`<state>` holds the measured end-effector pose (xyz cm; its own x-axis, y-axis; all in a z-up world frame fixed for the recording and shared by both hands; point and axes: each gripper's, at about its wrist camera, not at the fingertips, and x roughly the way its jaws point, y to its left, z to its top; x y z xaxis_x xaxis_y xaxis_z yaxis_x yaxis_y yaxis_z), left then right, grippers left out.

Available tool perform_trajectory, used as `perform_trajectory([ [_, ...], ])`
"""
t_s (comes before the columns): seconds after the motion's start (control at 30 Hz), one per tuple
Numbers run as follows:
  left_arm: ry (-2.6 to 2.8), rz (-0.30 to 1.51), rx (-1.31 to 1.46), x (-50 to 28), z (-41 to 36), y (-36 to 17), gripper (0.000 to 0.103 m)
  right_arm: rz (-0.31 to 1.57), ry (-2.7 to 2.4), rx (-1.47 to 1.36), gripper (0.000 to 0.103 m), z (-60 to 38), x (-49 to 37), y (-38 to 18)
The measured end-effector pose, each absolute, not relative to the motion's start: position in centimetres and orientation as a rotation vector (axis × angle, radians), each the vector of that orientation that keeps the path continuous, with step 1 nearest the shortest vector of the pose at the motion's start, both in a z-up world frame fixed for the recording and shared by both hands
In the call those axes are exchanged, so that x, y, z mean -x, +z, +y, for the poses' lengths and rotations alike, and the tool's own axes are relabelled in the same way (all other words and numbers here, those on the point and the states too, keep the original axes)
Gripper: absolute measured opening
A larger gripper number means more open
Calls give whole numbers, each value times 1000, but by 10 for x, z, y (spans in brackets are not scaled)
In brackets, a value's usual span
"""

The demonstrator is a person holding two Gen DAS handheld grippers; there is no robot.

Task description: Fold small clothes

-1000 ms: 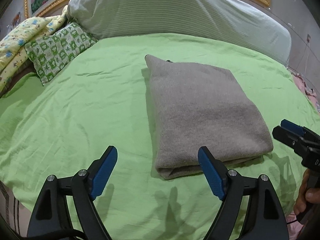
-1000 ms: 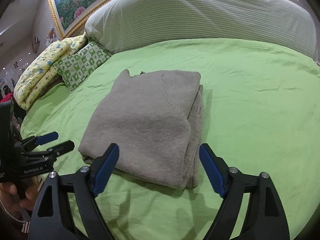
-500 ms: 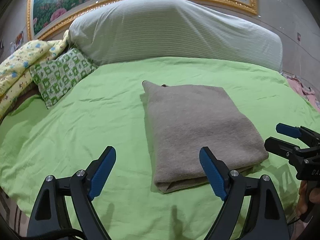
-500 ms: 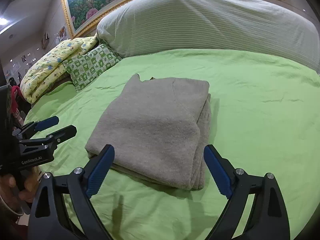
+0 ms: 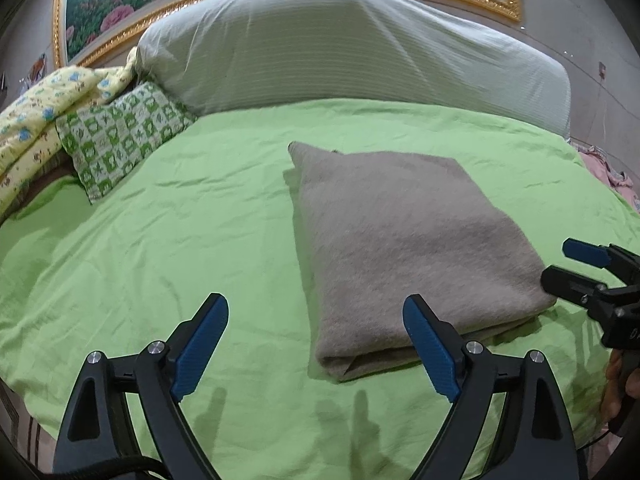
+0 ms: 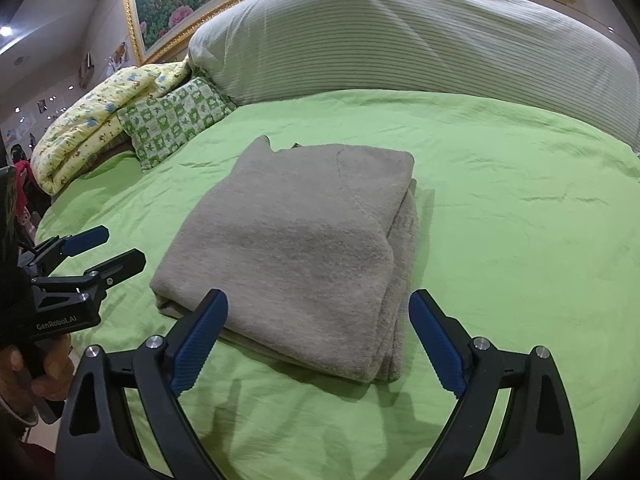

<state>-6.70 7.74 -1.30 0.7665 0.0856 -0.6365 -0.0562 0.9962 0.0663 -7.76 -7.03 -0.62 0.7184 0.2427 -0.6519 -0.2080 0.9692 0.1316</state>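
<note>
Left wrist view: left gripper (image 5: pixel 316 336) was spread wide, nothing between the blue pads, its jaws having just been opening. Folded grey garment (image 5: pixel 408 240) lay flat on the green sheet (image 5: pixel 180 240), a neat rectangle, folded edge toward the camera. The gripper's right finger (image 5: pixel 430 350) overlapped the garment's near corner in the picture; contact could not be told. Right gripper (image 5: pixel 576 264) showed at the right edge, also spread, just beside the garment's right near corner, with a hand (image 5: pixel 618 388) on its handle. No containers in sight. A large striped pillow (image 5: pixel 340 48) sat at the head of the bed, a green patterned cushion (image 5: pixel 120 140) and a yellow printed quilt (image 5: pixel 36 120) at the left, a gold-framed picture (image 5: pixel 120 8) on the wall behind.

Right wrist view: right gripper (image 6: pixel 318 334) was wide apart, empty, its jaws having just been opening a little more. The garment (image 6: pixel 304 240) lay centred ahead on the sheet (image 6: pixel 520 220), stacked layers visible along its right edge. Left gripper (image 6: pixel 108 248) sat at the left edge, open, near the garment's left corner, not touching; a hand (image 6: pixel 36 368) held its grip. Pillow (image 6: pixel 400 36), cushion (image 6: pixel 176 120) and quilt (image 6: pixel 92 120) stood behind.
</note>
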Motion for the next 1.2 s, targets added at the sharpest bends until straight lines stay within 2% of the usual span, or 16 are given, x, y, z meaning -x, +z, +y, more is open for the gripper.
perform_trajectory([
  [0.3,47,740,-30,74,82,-19,90,728,246,-29,93,-68,88,-4],
  [0.57,43,766,-40,81,72,-17,93,744,241,-23,98,-64,99,-7],
  [1.2,35,768,-31,70,73,-23,95,739,239,-21,98,-61,97,-13],
])
